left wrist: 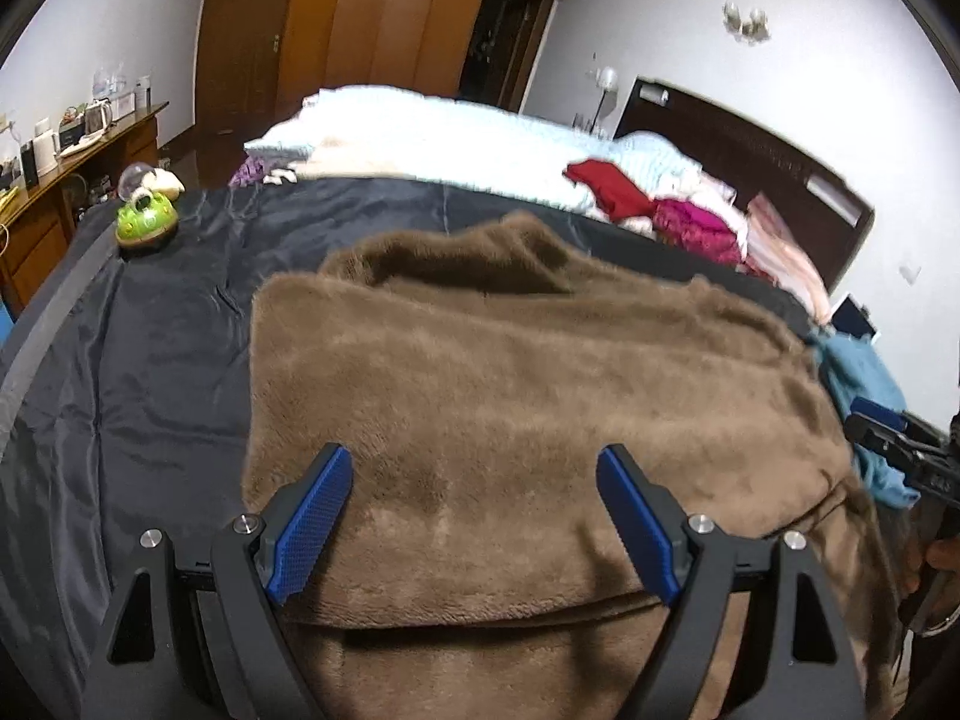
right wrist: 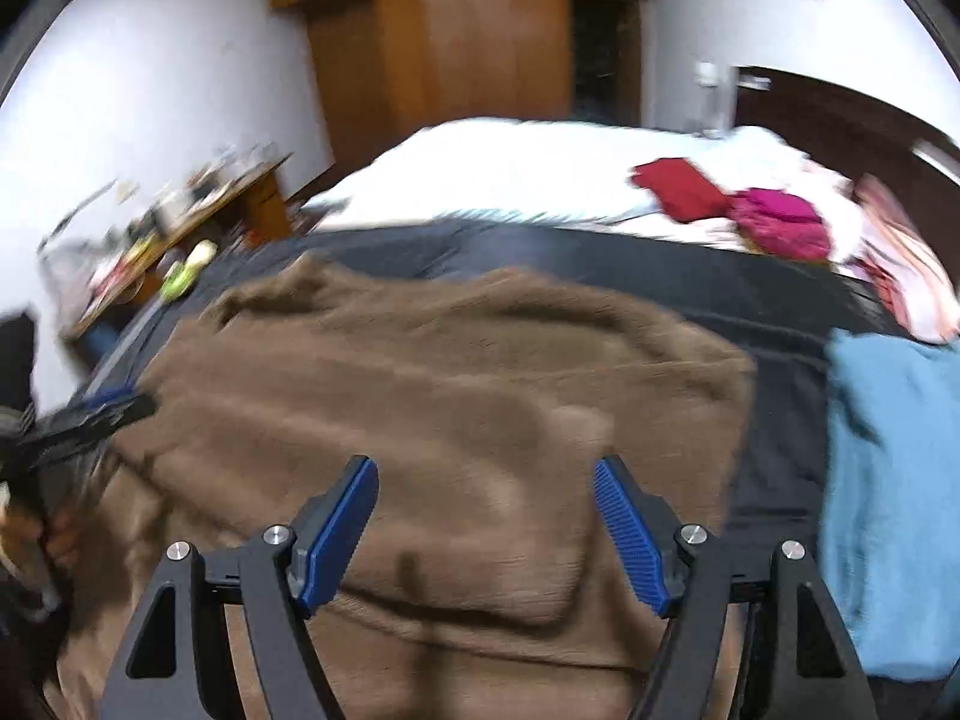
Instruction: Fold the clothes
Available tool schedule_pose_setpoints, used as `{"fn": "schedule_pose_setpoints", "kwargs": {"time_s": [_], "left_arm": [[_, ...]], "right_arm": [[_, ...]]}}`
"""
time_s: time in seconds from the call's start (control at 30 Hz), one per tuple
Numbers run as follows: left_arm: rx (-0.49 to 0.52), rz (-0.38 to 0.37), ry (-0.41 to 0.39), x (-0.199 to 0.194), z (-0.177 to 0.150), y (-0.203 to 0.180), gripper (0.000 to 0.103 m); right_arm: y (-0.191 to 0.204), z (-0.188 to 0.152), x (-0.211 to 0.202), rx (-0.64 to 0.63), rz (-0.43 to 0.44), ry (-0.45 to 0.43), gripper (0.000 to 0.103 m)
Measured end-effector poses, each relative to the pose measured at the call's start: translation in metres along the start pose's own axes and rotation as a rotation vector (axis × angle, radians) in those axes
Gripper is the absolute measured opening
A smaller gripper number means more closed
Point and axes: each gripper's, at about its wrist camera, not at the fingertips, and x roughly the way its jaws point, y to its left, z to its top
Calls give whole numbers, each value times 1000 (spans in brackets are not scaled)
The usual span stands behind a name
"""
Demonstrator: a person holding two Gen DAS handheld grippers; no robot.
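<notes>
Fleece (left wrist: 528, 372): brown, folded, lying on the bed's dark sheet (left wrist: 168, 324).
Left hand-held gripper (left wrist: 474, 516): jaws wide apart, empty, above the fleece.
Right hand-held gripper (right wrist: 486, 528): jaws apart, holding nothing.

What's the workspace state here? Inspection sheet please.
Surface: dark navy bed cover, wrinkled.
Job's things: brown fleece garment, partly folded; crumpled light blue garment beside it.
Clutter: green dome-shaped toy; red cloth and magenta cloth on white bedding.
Grippers: left hand-held gripper open above the fleece; right hand-held gripper open, nothing between jaws.
Cables: nothing seen.
Surroundings: wooden wardrobe, cluttered wooden desk, dark headboard.
</notes>
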Motion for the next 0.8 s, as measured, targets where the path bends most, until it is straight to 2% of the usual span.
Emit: {"fn": "schedule_pose_setpoints", "kwargs": {"time_s": [0.17,0.43,0.6,0.73,0.8], "left_arm": [[65,69,40,13,-6,-8,87],[153,113,47,20,-15,-17,95],[176,97,36,0,-15,-21,96],[250,89,35,-27,-27,-31,101],[282,89,66,-31,-40,-33,102]], "right_arm": [[5,-21,41,-51,21,123,76],[15,-31,41,-150,-40,99,78],[17,-31,13,-124,-62,92,78],[30,-52,-16,-211,-74,115,78],[31,-68,-19,-210,-39,154,78]]}}
